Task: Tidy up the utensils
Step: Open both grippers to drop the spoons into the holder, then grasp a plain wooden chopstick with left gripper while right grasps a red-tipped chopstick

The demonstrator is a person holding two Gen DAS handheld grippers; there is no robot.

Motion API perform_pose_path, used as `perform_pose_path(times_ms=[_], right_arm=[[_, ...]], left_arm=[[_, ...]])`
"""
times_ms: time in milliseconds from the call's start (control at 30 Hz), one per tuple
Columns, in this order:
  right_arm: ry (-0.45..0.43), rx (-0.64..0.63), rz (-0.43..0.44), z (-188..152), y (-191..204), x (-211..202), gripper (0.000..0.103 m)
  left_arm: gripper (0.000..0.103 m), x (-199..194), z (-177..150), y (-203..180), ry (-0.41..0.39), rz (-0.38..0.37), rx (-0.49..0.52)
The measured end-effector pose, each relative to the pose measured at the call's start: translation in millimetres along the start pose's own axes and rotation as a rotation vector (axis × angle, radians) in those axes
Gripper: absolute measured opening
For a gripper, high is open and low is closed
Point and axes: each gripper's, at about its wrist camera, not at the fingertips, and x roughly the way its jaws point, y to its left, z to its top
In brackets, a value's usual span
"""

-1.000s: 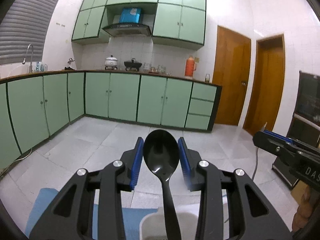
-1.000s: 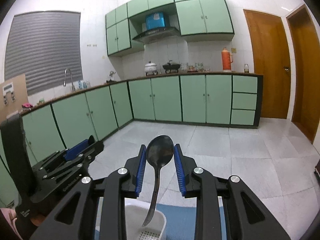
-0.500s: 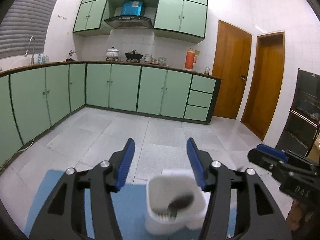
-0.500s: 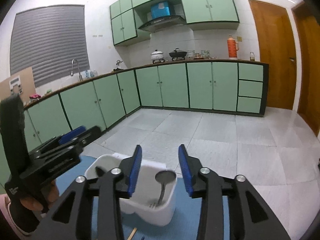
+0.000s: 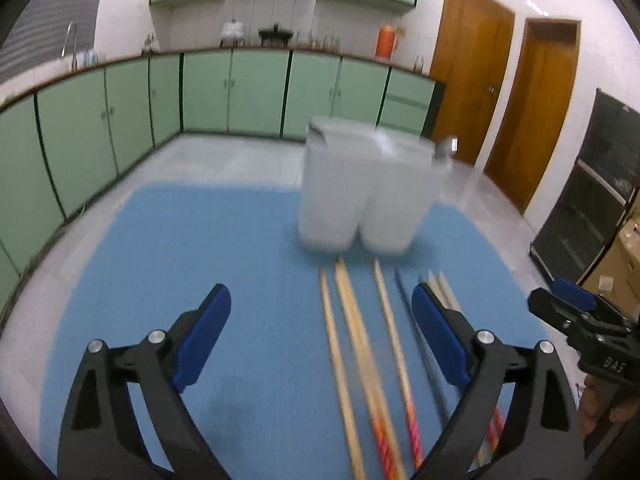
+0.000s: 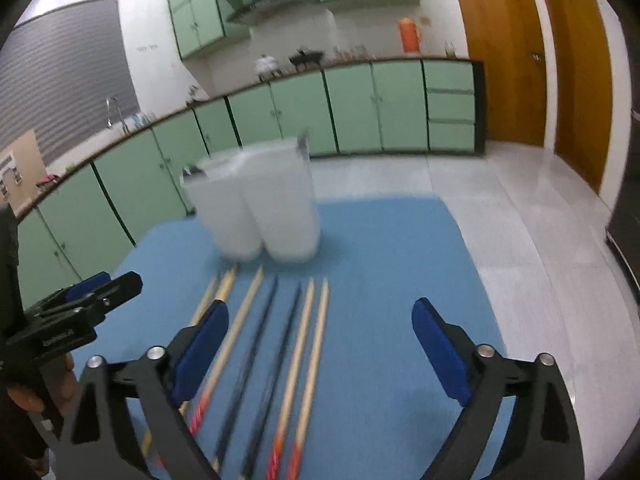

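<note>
While both grippers, left [image 5: 322,334] and right [image 6: 320,350], are held spread, empty, chopsticks [image 6: 276,344] are seen flat on mat [image 5: 192,248] before holder [image 5: 366,192]. Reach step judged; one stick to be pinched next.

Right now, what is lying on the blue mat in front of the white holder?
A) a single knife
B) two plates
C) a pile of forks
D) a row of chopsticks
D: a row of chopsticks, some wooden and some dark, lies side by side on the blue mat just in front of the white holder, between the two open grippers.
</note>
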Motion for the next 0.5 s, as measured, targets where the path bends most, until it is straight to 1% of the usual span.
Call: perform_pose_path(times_ms=[67, 100, 267, 367, 467, 500], right_arm=[[0.042, 0.016, 0.001, -22.3, -0.5, -6.9, 0.092], [0.056, 0.018, 0.001, -29.6, -2.0, -9.6, 0.092], [0.093, 0.027, 0.002, -55.1, 0.1, -20.6, 0.092], [0.102, 0.031, 0.002, -59.2, 2.2, -23.8, 0.085], [0.111, 0.028, 0.006, -63.4, 3.4, -26.5, 0.076], [0.114, 0.028, 0.008, -63.9, 2.6, -27.0, 0.071]], left_arm=[[0.089, -2.9, -22.3, 6.5, 0.051, 0.015, -0.007], [0.089, -4.3, -27.9, 9.0, 0.066, 0.019, -0.010], [0.089, -15.7, -60.3, 13.3, 0.110, 0.043, 0.026], [0.089, -17.3, -69.2, 10.9, 0.130, 0.051, 0.059], [0.089, -19.2, -77.1, 5.7, 0.152, 0.059, 0.071], [0.089, -18.8, -77.6, 2.4, 0.158, 0.061, 0.075]])
